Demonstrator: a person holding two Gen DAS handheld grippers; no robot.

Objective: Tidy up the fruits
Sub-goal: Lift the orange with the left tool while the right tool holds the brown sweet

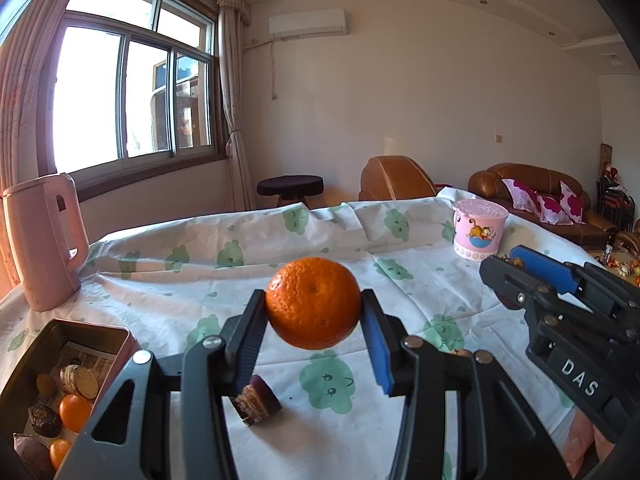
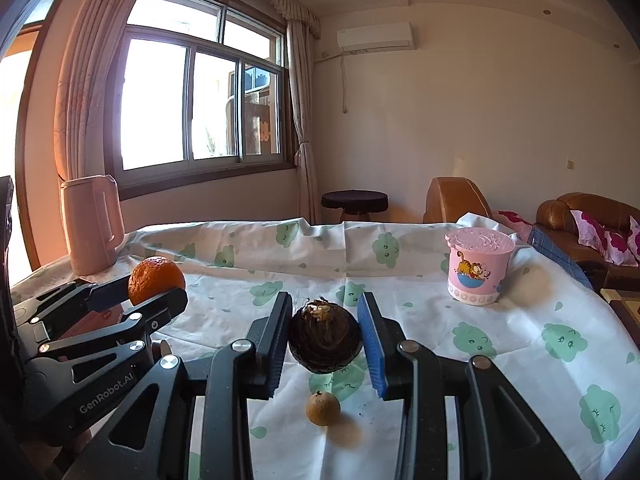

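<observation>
My left gripper [image 1: 314, 312] is shut on an orange mandarin [image 1: 313, 303] and holds it above the cloth-covered table [image 1: 240, 280]. It also shows in the right wrist view [image 2: 158, 286], with the mandarin [image 2: 156, 278] between its fingers. My right gripper [image 2: 325, 332] is shut on a dark brown water chestnut [image 2: 325, 339], held above the table. It shows at the right of the left wrist view [image 1: 516, 264]. A small tan longan [image 2: 323, 408] lies on the cloth below the right gripper. A cut piece of dark sugarcane [image 1: 258, 400] lies below the left gripper.
A pink-rimmed tin box [image 1: 120, 340] at front left holds mandarins, water chestnuts and cut pieces. A pink kettle [image 1: 44, 240] stands at the far left. A pink lidded cup [image 2: 478, 268] stands at the back right. Sofas and a stool are behind the table.
</observation>
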